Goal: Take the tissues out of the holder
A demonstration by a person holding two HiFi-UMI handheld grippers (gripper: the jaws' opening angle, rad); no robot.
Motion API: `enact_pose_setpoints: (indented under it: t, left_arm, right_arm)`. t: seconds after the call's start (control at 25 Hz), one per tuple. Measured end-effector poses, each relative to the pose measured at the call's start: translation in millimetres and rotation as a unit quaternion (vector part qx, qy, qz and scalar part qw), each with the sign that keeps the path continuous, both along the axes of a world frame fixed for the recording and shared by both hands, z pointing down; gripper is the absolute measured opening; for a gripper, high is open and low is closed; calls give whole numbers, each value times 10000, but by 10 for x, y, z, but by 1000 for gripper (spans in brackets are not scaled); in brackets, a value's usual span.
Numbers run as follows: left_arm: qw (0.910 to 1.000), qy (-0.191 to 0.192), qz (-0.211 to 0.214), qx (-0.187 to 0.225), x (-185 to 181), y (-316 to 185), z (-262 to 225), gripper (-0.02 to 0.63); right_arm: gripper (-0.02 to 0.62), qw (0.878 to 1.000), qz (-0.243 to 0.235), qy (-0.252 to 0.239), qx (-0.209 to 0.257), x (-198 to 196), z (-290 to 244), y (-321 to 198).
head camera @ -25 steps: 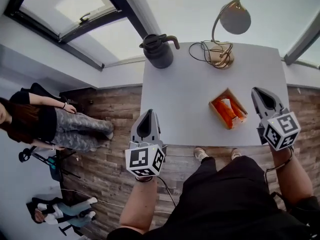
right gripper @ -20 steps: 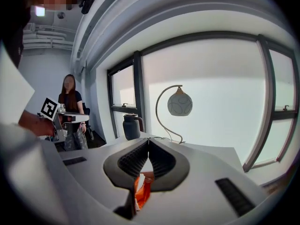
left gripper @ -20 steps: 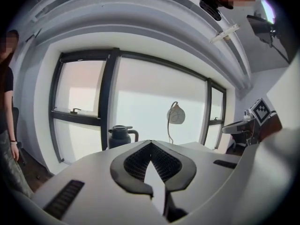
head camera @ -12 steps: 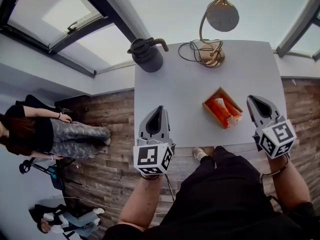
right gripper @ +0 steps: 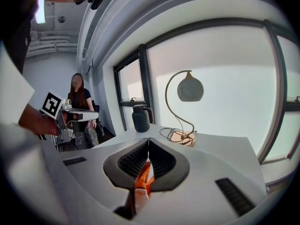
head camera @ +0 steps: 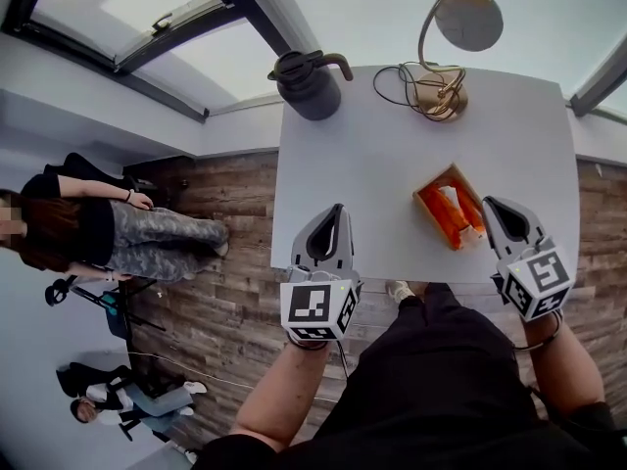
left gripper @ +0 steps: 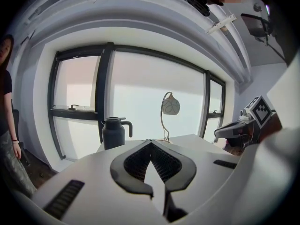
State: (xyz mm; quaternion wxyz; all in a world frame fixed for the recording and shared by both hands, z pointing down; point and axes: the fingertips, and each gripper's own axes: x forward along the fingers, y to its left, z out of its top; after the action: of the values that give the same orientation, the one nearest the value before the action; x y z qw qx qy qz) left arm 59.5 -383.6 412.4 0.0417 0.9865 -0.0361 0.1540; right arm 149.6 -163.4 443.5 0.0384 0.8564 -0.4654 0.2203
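Left gripper (head camera: pixel 339 210): closed, over near edge of tabletop (head camera: pixel 377 155).
Right gripper (head camera: pixel 489 203): closed, empty, just beside holder (head camera: pixel 443 213).
Room: I see bare tabletop between them.

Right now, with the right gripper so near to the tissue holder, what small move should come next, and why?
Probably open the right gripper. Its jaws are shut and empty, close beside the orange tissue holder. The white tissue standing in it is untouched, and shut jaws cannot take it.
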Motion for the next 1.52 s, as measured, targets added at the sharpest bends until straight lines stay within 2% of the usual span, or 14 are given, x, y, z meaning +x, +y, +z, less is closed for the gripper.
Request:
enact_pose_setpoints:
  t: [0.36,0.68,0.92,1.12,1.44,1.52]
  left_arm:
    - [9990,-369,15,-259,65,135,414,5]
    - [9975,-587,115,-374,143,231,704,5]
    - [9971,-641,109,-402,172,227,808,5]
    - [9962,-703,135,-495,190,325,915,5]
    - [9948,-807,253,-559,218,465,1069,5]
    - [9944,-859,272,-544,204,462,1116,5]
  right_arm:
    - [5,9988,-370,-167,-268,-67,441,-64]
    - [9,9967,-404,-393,-589,-41,727,-25]
    - [148,9936,-584,-500,-830,-99,858,-69]
    - [174,9912,-675,-693,-899,-171,962,-68]
    - [263,9861,-779,-899,-1160,-271,1189,-149]
    - [265,9851,-750,-922,-1244,-274,1251,-143]
